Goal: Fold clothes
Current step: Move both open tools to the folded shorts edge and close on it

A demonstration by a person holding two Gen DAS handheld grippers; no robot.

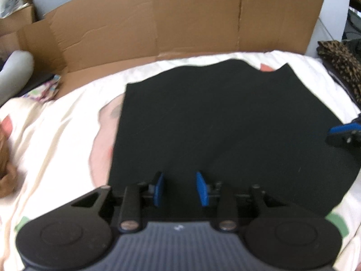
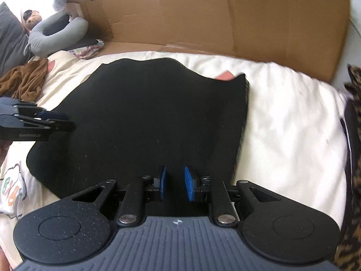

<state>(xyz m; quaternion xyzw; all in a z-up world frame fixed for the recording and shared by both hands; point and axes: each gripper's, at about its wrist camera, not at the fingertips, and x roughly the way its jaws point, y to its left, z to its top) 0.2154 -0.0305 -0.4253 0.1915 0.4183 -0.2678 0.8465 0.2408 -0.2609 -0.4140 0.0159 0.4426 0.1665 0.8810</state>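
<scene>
Left gripper (image 1: 179, 188): blue pads parted by a moderate gap, nothing between them, positioned over the near edge of the black garment (image 1: 225, 131). Right gripper (image 2: 175, 184): pads parted more narrowly, also empty. The garment lies flat at frame centre on the white bedding (image 2: 293, 122).

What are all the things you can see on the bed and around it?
black garment: 1, black, flat on the middle of the bed
bed cover: 1, cream white, under the garment
cardboard: 1, brown, standing behind the bed
neck pillow: 1, grey, far left
brown cloth: 1, brown, crumpled at left
leopard-print cloth: 1, brown and black, right edge
left gripper: 1, black with blue fingers, open above the garment
right gripper: 1, same colours, open
</scene>
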